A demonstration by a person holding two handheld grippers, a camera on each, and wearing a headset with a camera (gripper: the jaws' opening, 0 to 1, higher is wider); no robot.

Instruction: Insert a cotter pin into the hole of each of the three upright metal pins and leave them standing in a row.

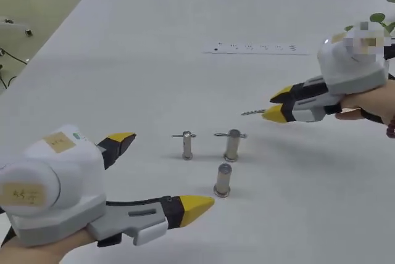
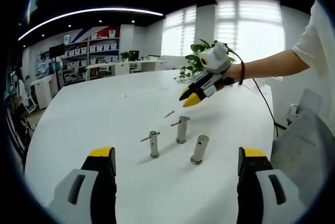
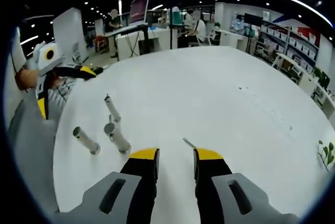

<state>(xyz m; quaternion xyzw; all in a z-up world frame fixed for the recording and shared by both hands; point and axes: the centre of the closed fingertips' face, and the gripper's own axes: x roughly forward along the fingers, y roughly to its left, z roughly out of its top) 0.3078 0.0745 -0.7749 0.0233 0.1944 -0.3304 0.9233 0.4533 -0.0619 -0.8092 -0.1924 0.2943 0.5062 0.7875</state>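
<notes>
Head view: the left gripper (image 1: 159, 170) is held wide open and empty beside the bare metal pin (image 1: 223, 179) at the middle of the bench (image 1: 154, 42). Left gripper view: the cotter pin (image 2: 168, 114) seemingly lies loose. Right gripper view: the right gripper (image 3: 176, 153) is narrowly parted. The light, stiff, slippery wire is best pinched at its head.
</notes>
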